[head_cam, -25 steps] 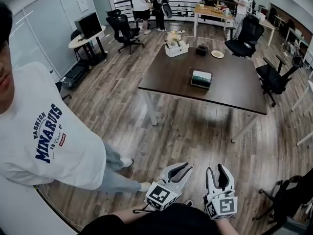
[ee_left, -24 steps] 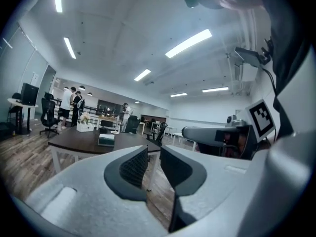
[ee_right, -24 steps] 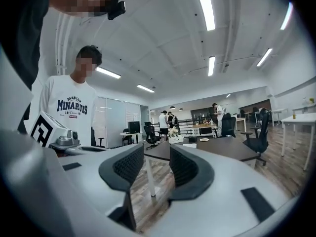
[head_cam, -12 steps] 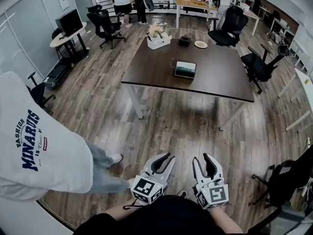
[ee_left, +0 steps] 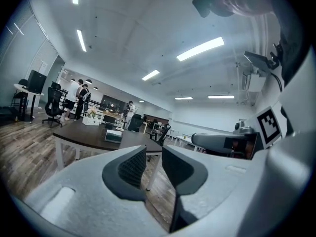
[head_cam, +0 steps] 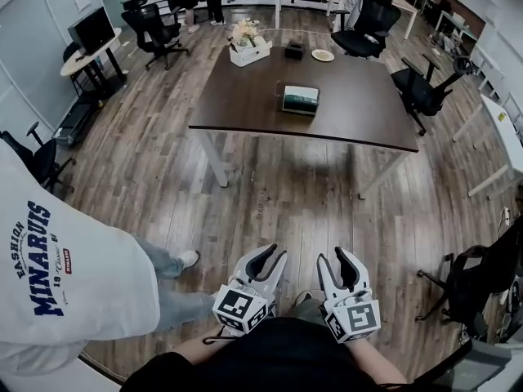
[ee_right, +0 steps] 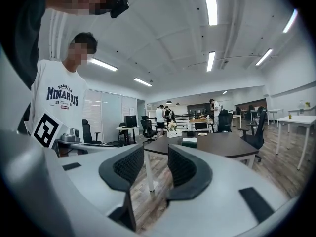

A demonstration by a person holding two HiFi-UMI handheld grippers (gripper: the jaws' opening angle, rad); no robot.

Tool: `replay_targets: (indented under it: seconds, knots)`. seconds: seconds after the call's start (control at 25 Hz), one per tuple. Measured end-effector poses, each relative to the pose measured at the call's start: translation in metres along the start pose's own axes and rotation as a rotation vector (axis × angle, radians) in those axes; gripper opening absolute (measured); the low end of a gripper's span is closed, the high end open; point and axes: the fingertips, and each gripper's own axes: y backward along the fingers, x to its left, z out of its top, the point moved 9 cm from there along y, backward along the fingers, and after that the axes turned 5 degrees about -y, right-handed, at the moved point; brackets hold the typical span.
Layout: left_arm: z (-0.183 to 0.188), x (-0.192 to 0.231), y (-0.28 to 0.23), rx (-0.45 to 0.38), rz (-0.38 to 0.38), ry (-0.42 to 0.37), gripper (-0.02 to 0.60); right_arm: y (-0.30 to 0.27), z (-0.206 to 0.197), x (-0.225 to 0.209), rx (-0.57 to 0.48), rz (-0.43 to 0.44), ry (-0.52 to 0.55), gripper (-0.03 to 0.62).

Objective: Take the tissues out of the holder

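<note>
While both grippers are held side by side, close to the operator (head_cam: 278,367), neither set of fingers holds anything. On the left gripper (head_cam: 276,252) the fingers are spread by a narrow gap and have just been opening further; only floor (head_cam: 286,194) shows between them. On the right gripper (head_cam: 335,256) the fingers are likewise spread and empty. To the left of the left fingers stands a person (head_cam: 65,268) in a white shirt. Ahead of the fingertips comes wooden floor, then the table (head_cam: 359,104), well apart from both grippers. The holder (head_cam: 300,100) stands near the table's middle, well beyond the fingertips, white on top and green on its side. The tissues cannot be told apart from it at this range. Beyond the holder, toward the table's far edge, stand a flower box (head_cam: 248,49), a dark box (head_cam: 294,51) and a plate (head_cam: 323,55).
</note>
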Motion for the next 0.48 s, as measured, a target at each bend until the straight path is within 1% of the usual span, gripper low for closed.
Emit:
replay_targets:
  seconds: [0.2,0.28,0.48]
  knots:
    - [-0.004,0.02,-0.019,0.021,0.009,0.007,0.097,-0.028,-0.003,-0.012,0.011,0.004,-0.012,0.153]
    - [-0.003,0.03,-0.033,0.03,0.017,0.005,0.109,-0.045,-0.004,-0.02,0.012,0.02,-0.02,0.153]
    - [0.008,0.051,-0.077,0.037,0.061,-0.003,0.11,-0.092,0.006,-0.057,0.003,0.076,-0.035,0.153]
